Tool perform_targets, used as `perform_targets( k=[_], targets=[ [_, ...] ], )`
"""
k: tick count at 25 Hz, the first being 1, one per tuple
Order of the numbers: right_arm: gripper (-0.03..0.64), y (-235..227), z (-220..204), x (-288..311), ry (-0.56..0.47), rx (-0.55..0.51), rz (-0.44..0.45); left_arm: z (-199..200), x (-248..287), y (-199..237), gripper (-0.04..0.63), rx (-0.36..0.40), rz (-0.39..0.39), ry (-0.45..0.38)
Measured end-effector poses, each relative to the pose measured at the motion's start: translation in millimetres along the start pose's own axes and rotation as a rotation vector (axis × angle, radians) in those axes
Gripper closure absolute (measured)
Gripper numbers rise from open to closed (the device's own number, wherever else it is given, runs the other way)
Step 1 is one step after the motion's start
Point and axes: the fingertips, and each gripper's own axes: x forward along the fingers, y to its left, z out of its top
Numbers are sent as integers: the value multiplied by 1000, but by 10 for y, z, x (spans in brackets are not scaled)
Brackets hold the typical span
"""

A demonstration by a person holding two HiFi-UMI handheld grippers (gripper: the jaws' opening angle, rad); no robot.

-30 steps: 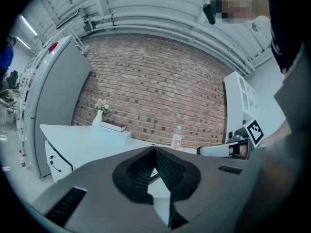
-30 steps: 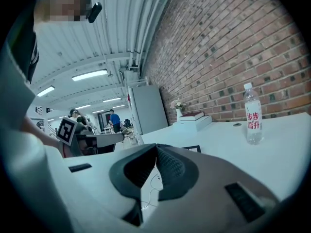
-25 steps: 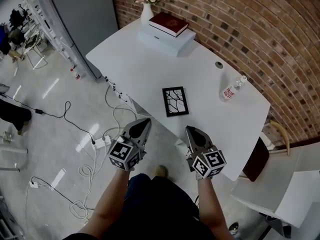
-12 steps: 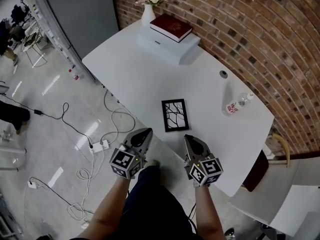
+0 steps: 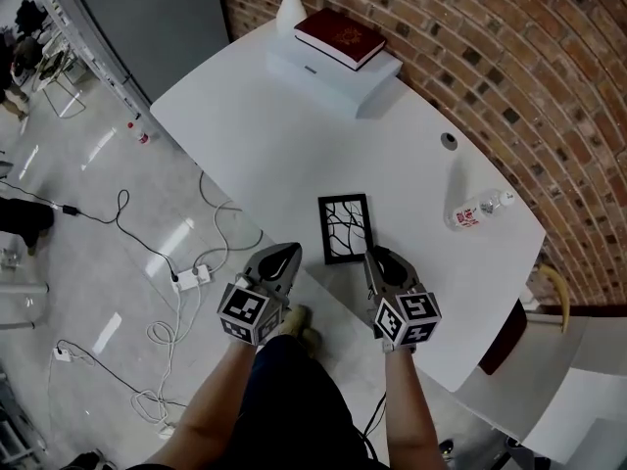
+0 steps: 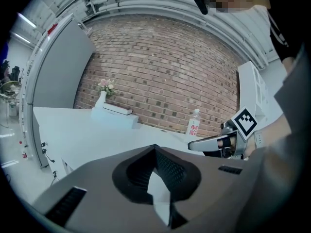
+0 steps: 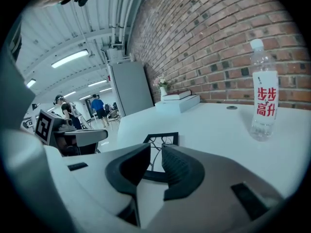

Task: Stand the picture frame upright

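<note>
The black picture frame point(image 5: 345, 228) with a white branch pattern lies flat on the white table point(image 5: 255, 135), near its front edge. My right gripper point(image 5: 379, 258) hovers just short of the frame's near right corner. Its jaws are opening with nothing between them. In the right gripper view the frame point(image 7: 163, 142) shows through the gap of the right gripper point(image 7: 156, 152). My left gripper point(image 5: 285, 256) is shut and empty, left of the frame at the table's edge. The left gripper point(image 6: 155, 149) points across the bare tabletop in its own view.
A clear water bottle point(image 5: 478, 211) stands to the right of the frame. At the far end a red book point(image 5: 340, 37) lies on a white box point(image 5: 338, 71), beside a vase of flowers point(image 5: 291, 8). Cables and a power strip point(image 5: 186, 279) lie on the floor at left.
Both grippers have moved forward to the table's front edge. The right one has come close to the frame's near corner. The frame has not moved.
</note>
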Motion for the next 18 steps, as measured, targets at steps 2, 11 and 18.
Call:
perform_targets(
  k=[2, 11, 18],
  targets=[
    [543, -65, -45, 88, 27, 7, -9, -29, 51, 4, 588, -7, -3, 7],
    [508, -267, -241, 396, 168, -12, -43, -171, 119, 35, 588, -16, 5, 31],
    [508, -319, -388, 499, 221, -10, -67, -313, 18, 174, 588, -43, 77, 58]
  ],
)
